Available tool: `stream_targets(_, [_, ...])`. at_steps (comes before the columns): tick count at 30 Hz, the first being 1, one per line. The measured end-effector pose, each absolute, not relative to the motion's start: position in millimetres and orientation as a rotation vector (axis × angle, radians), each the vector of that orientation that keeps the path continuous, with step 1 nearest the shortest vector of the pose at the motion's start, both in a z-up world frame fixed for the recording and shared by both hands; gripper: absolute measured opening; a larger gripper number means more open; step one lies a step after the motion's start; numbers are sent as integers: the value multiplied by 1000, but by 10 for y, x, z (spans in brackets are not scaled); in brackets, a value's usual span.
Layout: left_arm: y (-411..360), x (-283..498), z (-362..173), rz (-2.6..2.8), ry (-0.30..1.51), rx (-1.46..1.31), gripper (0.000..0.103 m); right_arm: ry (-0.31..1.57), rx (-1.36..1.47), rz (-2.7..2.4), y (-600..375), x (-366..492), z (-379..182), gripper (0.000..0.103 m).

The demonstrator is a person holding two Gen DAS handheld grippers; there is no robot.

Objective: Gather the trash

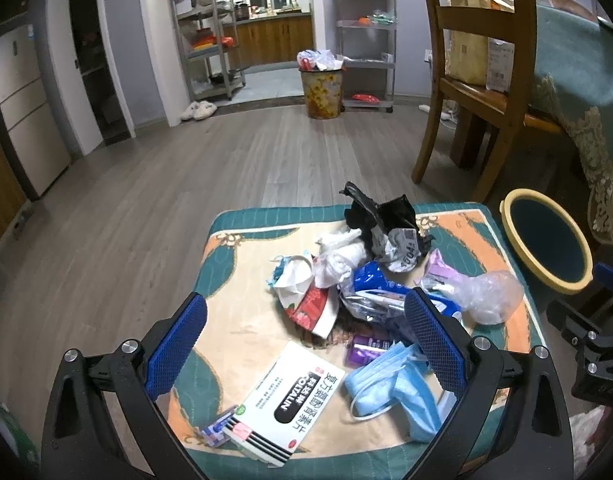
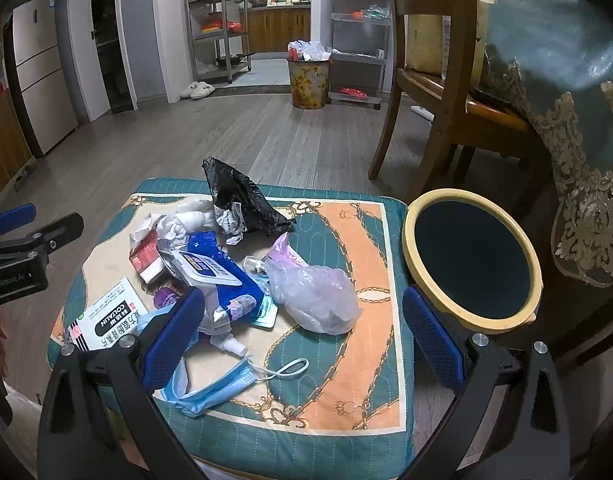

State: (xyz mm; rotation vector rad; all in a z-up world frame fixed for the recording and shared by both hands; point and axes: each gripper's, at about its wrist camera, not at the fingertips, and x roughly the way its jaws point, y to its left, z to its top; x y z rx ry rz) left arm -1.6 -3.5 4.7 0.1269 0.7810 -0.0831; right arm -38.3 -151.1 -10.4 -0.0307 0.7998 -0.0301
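Observation:
A heap of trash lies on a patterned cushion [image 1: 222, 248] [image 2: 346, 392]: a black plastic bag [image 1: 380, 212] [image 2: 242, 196], crumpled white tissue [image 1: 340, 258], a blue wipes pack [image 1: 380, 280] [image 2: 222, 280], a clear plastic bag [image 1: 492, 296] [image 2: 318, 296], a white medicine box [image 1: 290, 400] [image 2: 106, 320] and a blue face mask [image 1: 394, 388] [image 2: 218, 388]. My left gripper [image 1: 306, 340] hovers open over the near side of the heap. My right gripper [image 2: 302, 332] is open above the cushion, near the clear bag. A small yellow-rimmed bin [image 1: 546, 240] [image 2: 472, 260] stands to the right.
A wooden chair [image 1: 478, 80] [image 2: 438, 80] and a table with a teal lace-trimmed cloth [image 2: 566, 120] stand at the right. Far back sit a full floral waste bin [image 1: 321, 88] and metal shelves [image 1: 206, 32]. Grey wood floor [image 1: 146, 200] surrounds the cushion.

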Motion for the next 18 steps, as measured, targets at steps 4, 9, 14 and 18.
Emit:
stream_targets(4, [-20, 0, 27, -76, 792, 119, 98, 803, -19, -38, -1525, -382, -111, 97])
stream_targets(9, [-52, -17, 46, -85, 780, 117, 98, 803, -19, -38, -1532, -385, -109, 97])
stream_targets(14, [-119, -29, 41, -93, 775, 148, 98, 806, -12, -43, -1566, -385, -106, 97])
stream_targets(18, [-127, -34, 42, -90, 774, 139, 98, 806, -13, -43, -1566, -386, -110, 97])
